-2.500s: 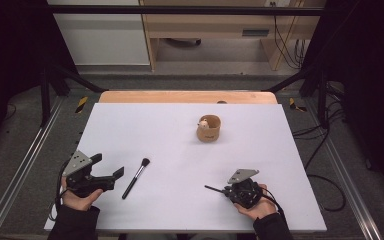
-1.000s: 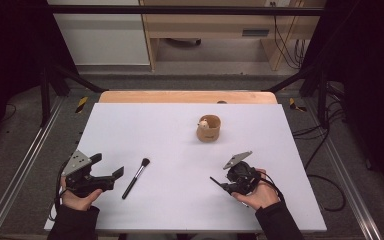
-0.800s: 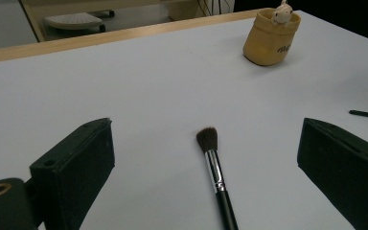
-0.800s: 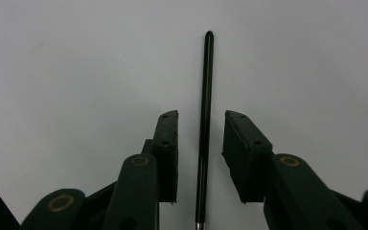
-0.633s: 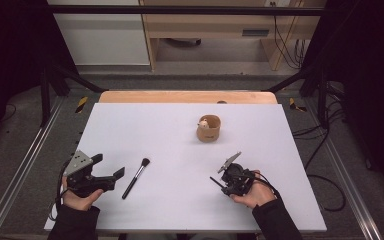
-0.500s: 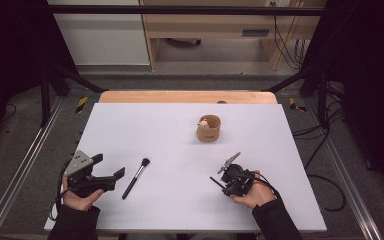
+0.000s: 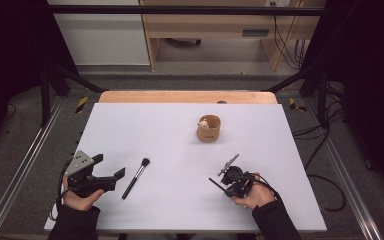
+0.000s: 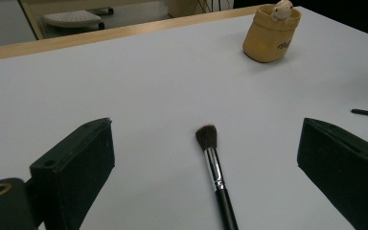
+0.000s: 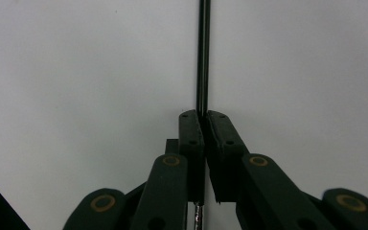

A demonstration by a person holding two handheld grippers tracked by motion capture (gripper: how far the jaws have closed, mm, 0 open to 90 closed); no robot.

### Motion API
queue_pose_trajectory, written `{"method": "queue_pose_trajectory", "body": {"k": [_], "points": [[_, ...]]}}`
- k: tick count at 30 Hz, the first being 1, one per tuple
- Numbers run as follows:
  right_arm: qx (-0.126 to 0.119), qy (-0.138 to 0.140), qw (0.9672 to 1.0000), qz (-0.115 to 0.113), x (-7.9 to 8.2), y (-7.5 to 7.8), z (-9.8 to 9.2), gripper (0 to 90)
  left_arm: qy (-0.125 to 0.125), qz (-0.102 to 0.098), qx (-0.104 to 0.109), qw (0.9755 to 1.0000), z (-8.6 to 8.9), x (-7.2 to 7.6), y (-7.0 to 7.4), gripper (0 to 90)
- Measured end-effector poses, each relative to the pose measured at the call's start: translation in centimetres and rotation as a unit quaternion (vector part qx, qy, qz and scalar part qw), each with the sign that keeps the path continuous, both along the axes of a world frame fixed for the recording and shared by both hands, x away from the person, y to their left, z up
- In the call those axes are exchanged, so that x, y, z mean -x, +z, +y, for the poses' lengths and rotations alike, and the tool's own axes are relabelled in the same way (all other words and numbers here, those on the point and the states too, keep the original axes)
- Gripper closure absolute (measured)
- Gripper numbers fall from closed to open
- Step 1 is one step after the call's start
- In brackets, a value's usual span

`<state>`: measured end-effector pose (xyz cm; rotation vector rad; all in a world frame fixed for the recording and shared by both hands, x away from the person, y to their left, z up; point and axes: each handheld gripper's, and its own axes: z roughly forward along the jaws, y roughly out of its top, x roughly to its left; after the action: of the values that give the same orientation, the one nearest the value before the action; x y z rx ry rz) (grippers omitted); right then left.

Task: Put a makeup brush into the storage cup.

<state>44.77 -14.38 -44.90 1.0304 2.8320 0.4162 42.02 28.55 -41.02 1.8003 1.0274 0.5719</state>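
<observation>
Right gripper [image 7: 230,186] clamped on a thin black stick [image 9: 203,52], jaws having just closed on it; stick pinched between the two pads [image 9: 219,132], running straight out ahead past the tips, low over the white bench [image 7: 170,135]. Left gripper [image 8: 206,191] released, jaws spread wide, makeup brush [image 8: 215,172] flat on the bench in the gap between them, touching neither, bristles pointing away. Tan pot [image 8: 270,33] standing well beyond the left jaws, off towards the right one.
</observation>
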Motion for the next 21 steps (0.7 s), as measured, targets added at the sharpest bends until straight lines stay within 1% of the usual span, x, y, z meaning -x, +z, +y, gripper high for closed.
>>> {"method": "queue_pose_trajectory", "body": {"k": [9,11,14,19,21], "points": [[0.0,0.003,1.0,-0.003,0.1,0.1,0.0,85.6,-0.001,0.0,-0.002,1.0,-0.1,0.0,0.0,4.9],[-0.009,0.006,0.9999,-0.008,0.1,0.3,0.0,85.6,-0.002,0.0,-0.001,1.0,-0.1,0.0,0.0,5.0],[-0.025,0.007,0.9996,-0.013,0.2,0.9,-0.1,85.6,-0.007,-0.001,-0.004,1.0,-0.2,0.1,0.2,5.0],[-0.051,0.016,0.9982,-0.027,0.1,2.5,-0.3,85.6,-0.016,-0.007,-0.006,0.9998,-0.7,0.3,0.5,5.1],[-0.065,0.021,0.9971,-0.033,0.1,3.2,-0.3,85.6,-0.021,-0.008,-0.01,0.9997,-0.9,0.4,0.6,5.1]]}}
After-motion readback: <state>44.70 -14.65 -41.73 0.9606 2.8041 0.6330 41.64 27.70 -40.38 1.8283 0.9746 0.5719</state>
